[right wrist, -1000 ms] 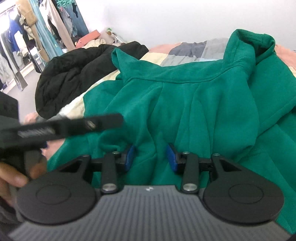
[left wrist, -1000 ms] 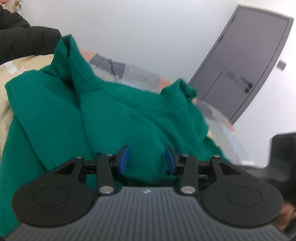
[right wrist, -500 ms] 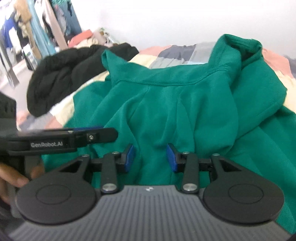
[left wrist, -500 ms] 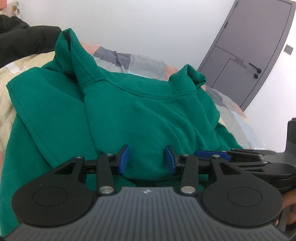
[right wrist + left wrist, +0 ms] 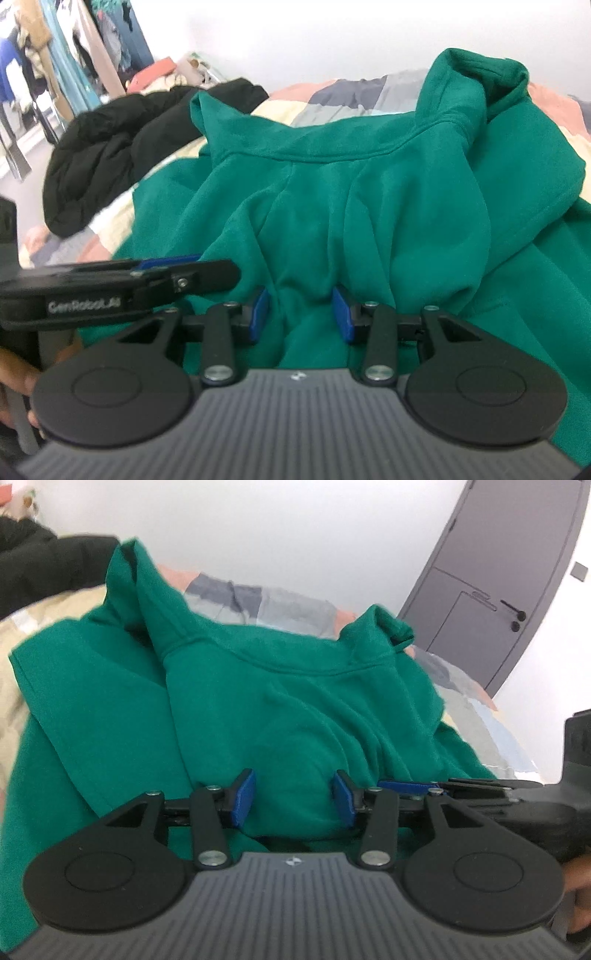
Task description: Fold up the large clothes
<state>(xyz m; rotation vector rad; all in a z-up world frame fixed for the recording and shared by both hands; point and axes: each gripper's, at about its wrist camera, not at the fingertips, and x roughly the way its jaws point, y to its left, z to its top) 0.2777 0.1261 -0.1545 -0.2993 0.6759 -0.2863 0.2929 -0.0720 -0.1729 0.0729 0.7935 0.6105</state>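
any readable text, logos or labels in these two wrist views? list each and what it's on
"GenRobot.AI": white lettering, slightly blurred, on the side of the left tongs, right wrist view.
Small white emblem, no letters readable, on the grey body behind the left tongs.
The same emblem behind the right tongs, too small to read.
Nothing readable on the green garment, bedding or door.

A bed [image 5: 325,96] with a patchwork cover of cream, grey and pink carries a crumpled green garment [image 5: 388,206] across its middle and a black jacket [image 5: 110,147] heaped toward its left edge.
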